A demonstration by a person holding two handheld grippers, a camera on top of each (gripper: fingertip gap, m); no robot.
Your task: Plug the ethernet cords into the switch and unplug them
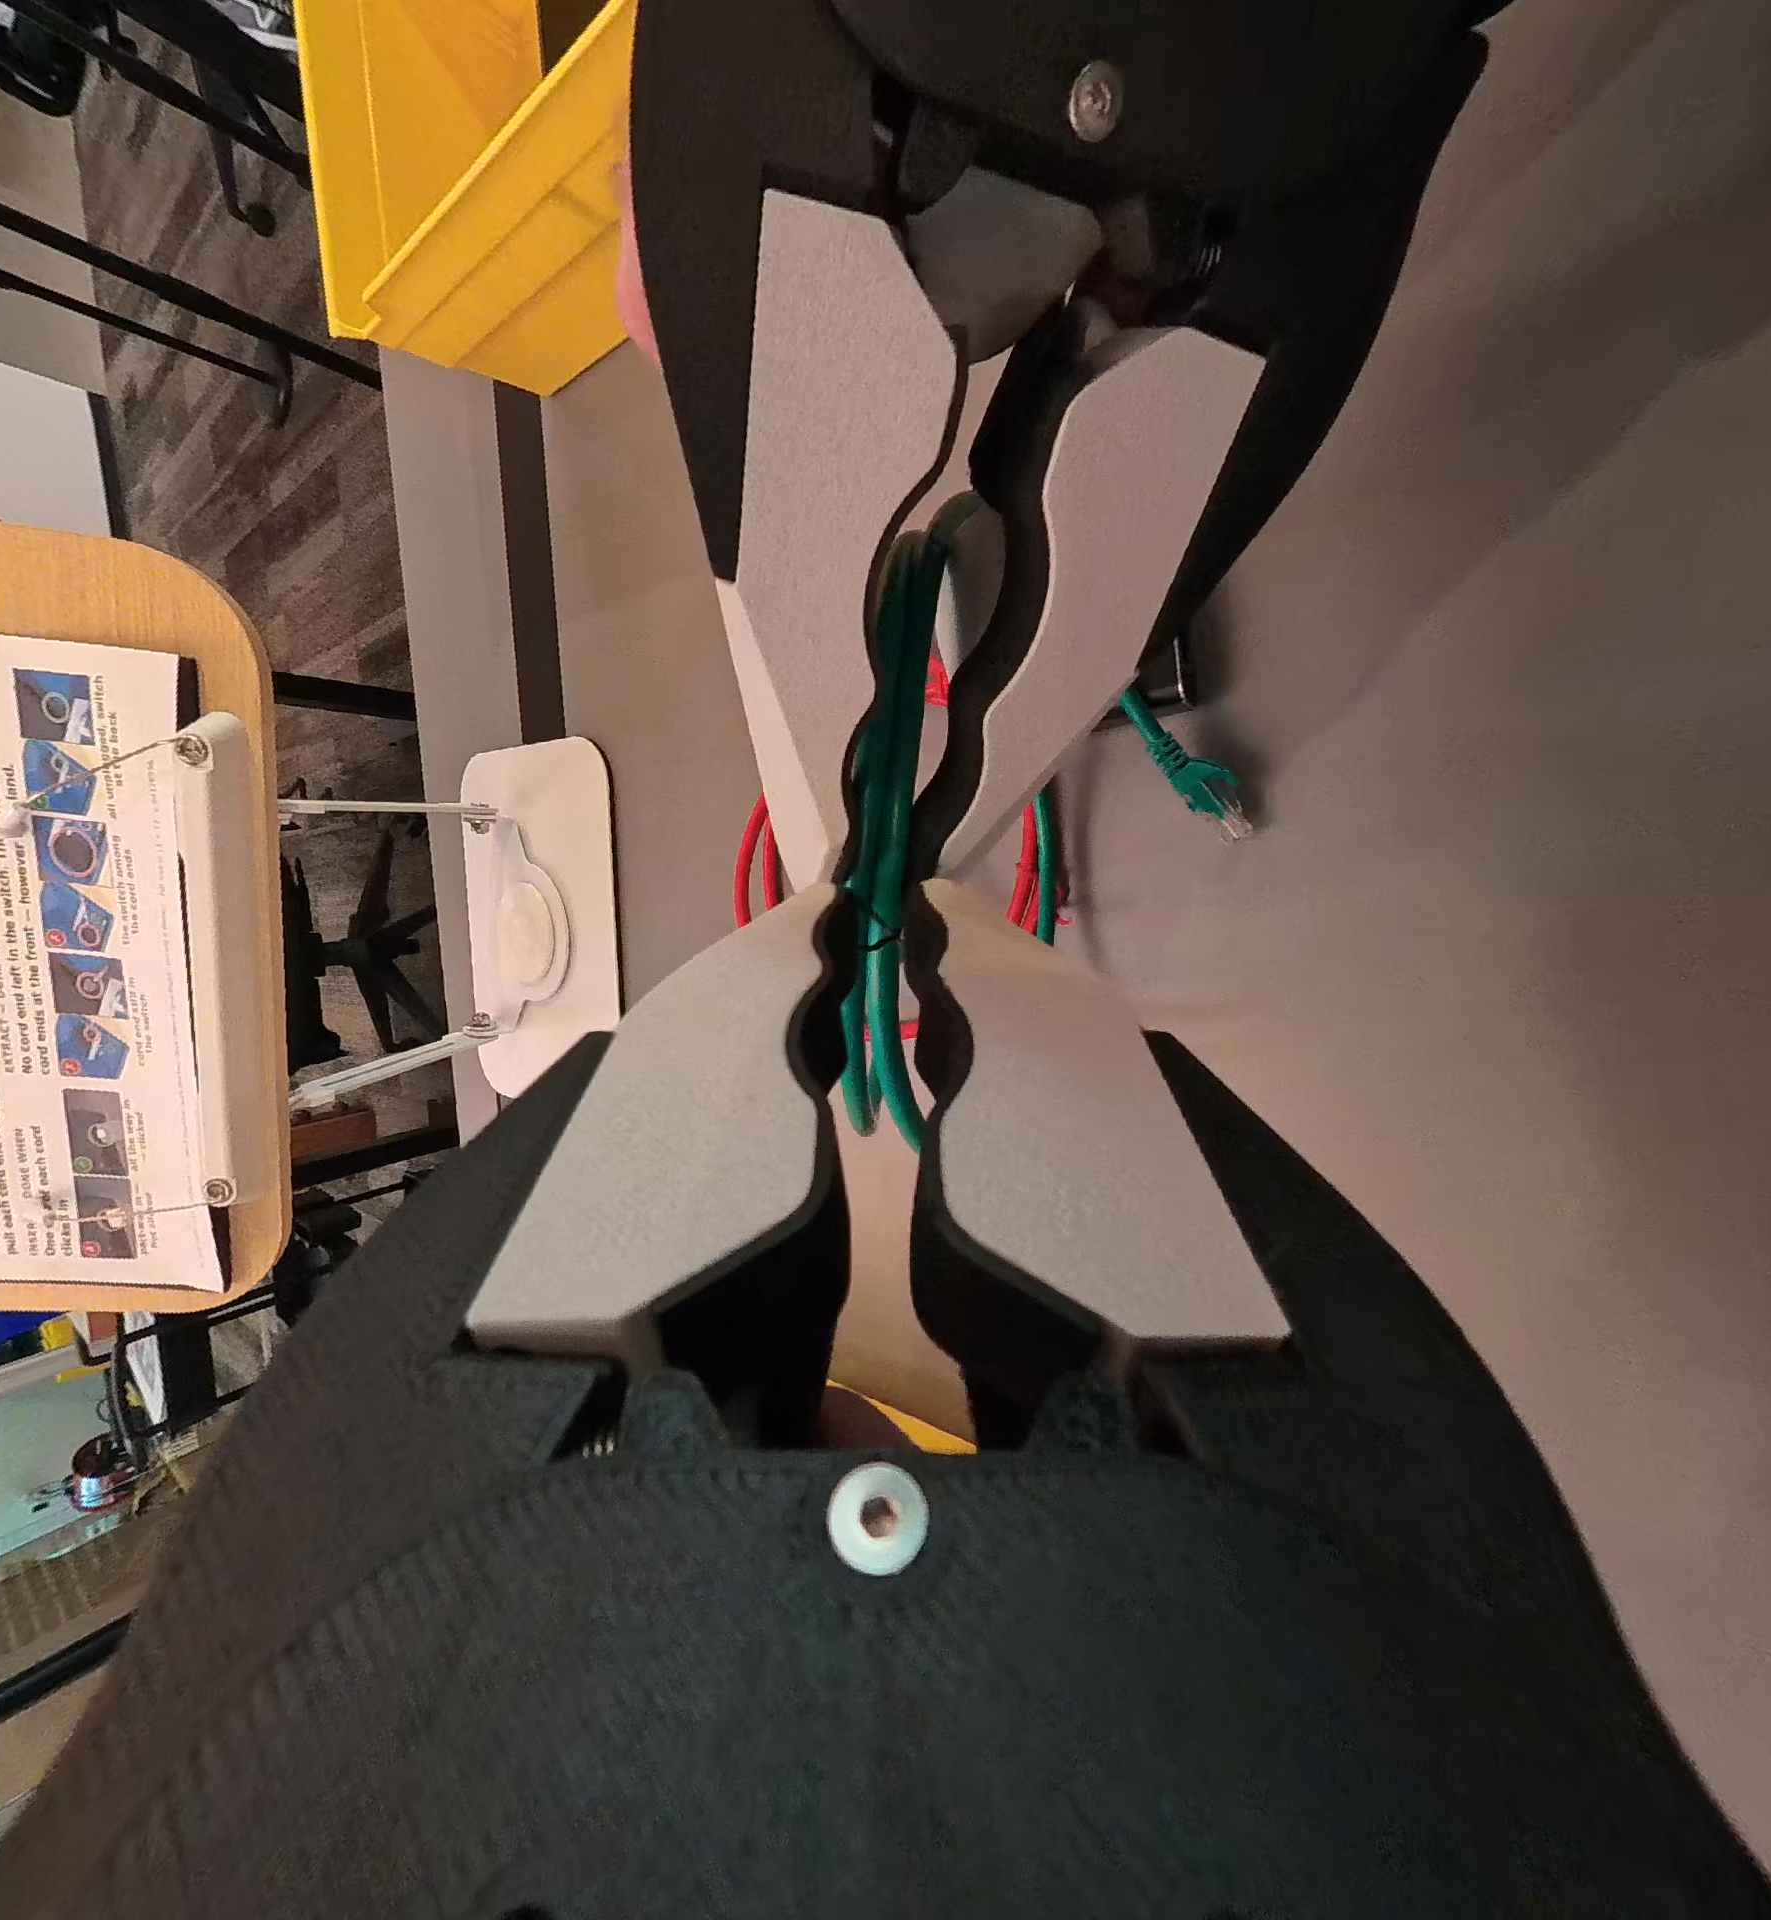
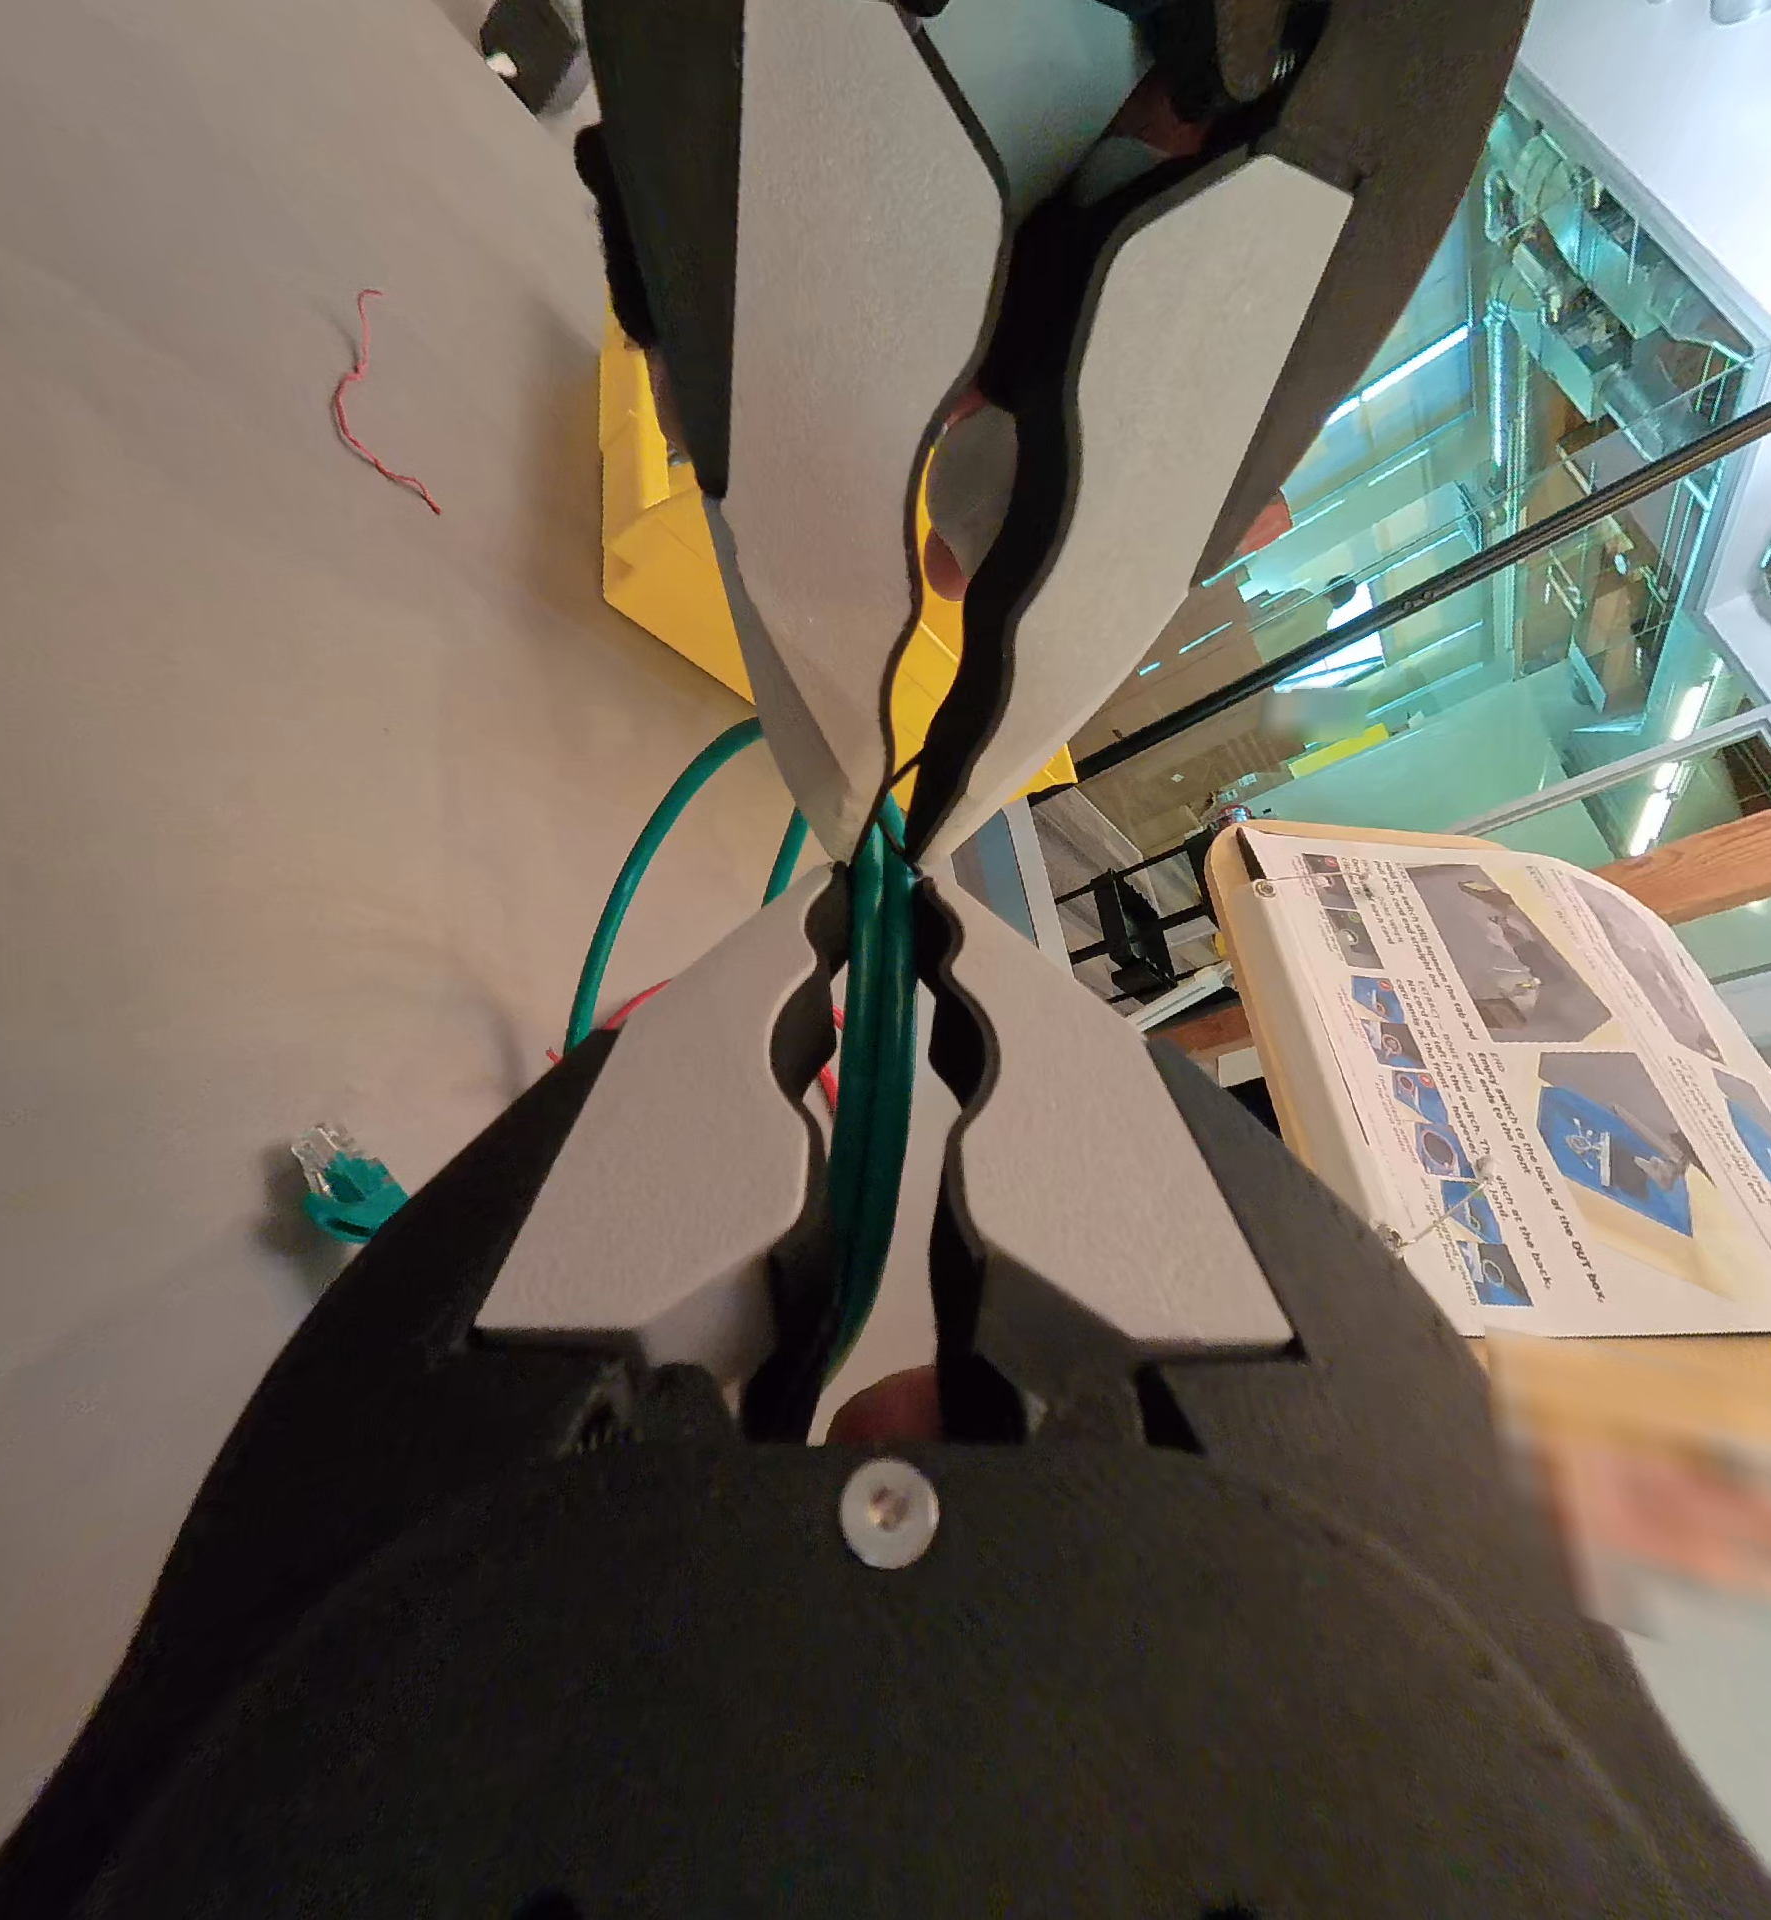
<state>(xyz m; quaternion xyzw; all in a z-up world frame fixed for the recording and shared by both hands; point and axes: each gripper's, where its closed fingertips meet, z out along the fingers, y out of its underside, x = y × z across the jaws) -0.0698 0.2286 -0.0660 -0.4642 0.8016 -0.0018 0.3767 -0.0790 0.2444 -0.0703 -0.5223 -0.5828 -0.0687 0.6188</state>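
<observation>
Both hand-held grippers met tip to tip on the same bundle. Left hand-held gripper [image 1: 876, 914] was clamped on the green cord [image 1: 886, 727] where its loops were tied w/ a thin black tie; right hand-held gripper [image 2: 881, 868] was pinched on the same strands just beside it, fingers nearly touching the other's. Cord was coiled, lifted off the grey table [image 1: 1483, 935]. One green plug [image 1: 1208, 795] lay free on the table, well apart from either grip. Red cord [image 1: 761, 852] looped behind the green one. Switch [image 1: 1167, 670] showed only as a dark corner behind the right gripper's finger in left wrist view, so ports couldn't be read.

Judgement: step in hand was freeing the coil, not plugging yet. To do it well: keep one grip fixed as anchor, slide the other along toward the plug end, avoid yanking on the tie or snagging red loops, then regrip near the plug body w/ the tab facing right for the port.
</observation>
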